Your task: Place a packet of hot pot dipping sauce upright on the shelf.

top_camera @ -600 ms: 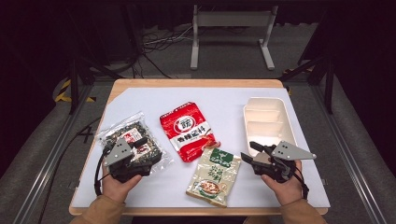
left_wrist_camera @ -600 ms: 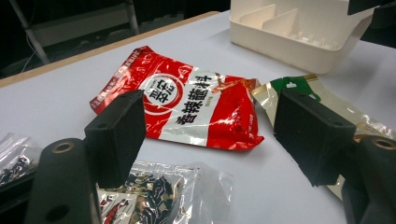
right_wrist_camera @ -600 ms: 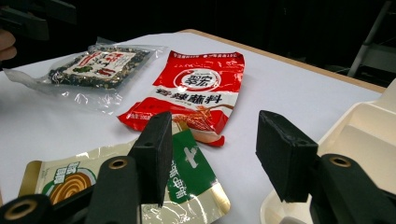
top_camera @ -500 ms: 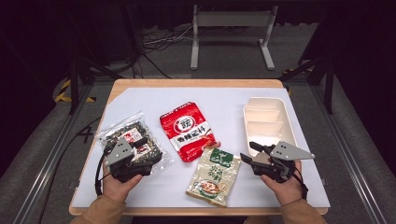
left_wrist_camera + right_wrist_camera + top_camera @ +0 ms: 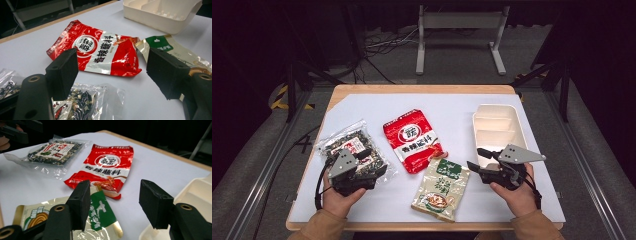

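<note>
1. We see the left tool (image 5: 362,156) over the clear packet of dark bits (image 5: 354,150), jaws wide apart, gripping nothing; that packet lies left of the red packet (image 5: 412,139).
2. The right tool (image 5: 476,159) gapes empty, right of the red packet; the green-and-gold packet (image 5: 441,187) lies just below the red one, and the cream tray (image 5: 497,125) stands well to its right on the table (image 5: 452,107).

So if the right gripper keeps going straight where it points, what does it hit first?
Probably the green-and-gold packet, whose top edge lies under the open right gripper; beyond it, the red packet. Depth is hard to judge.
</note>
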